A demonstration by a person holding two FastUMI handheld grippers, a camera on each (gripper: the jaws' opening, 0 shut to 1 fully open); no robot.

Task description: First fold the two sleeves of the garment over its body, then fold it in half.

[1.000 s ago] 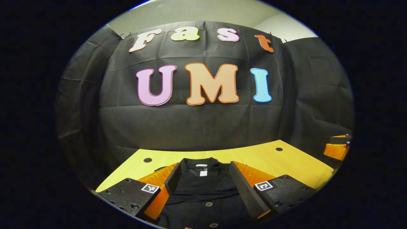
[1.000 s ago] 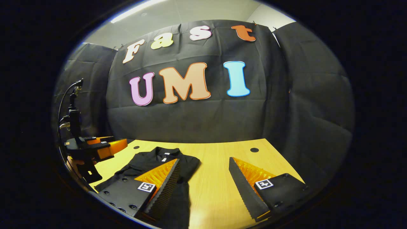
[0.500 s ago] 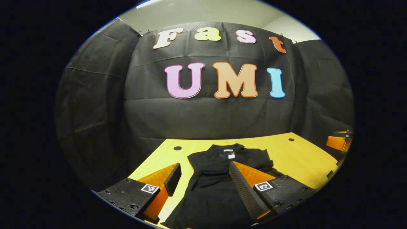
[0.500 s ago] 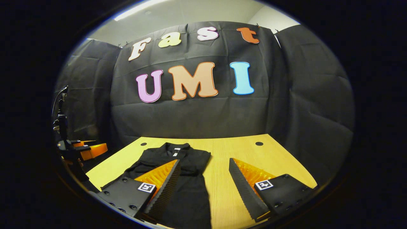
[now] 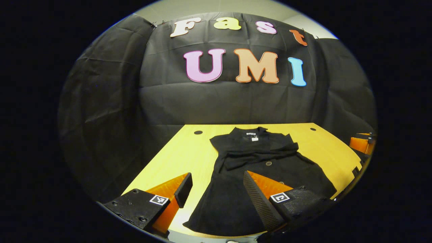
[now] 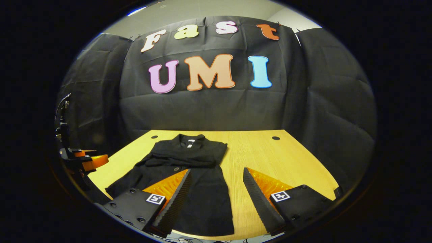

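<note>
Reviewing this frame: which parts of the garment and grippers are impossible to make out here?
- Garment hem, left gripper view: its near right corner lies behind the left hand-held gripper.
- Garment's near left part, right gripper view: covered by the right hand-held gripper.
- Sleeves: black on black, so their edges are hard to trace.
- Collar tag: too small to read.
- Right hand-held gripper in the left gripper view: cut off by the edge, jaws unclear there.
</note>
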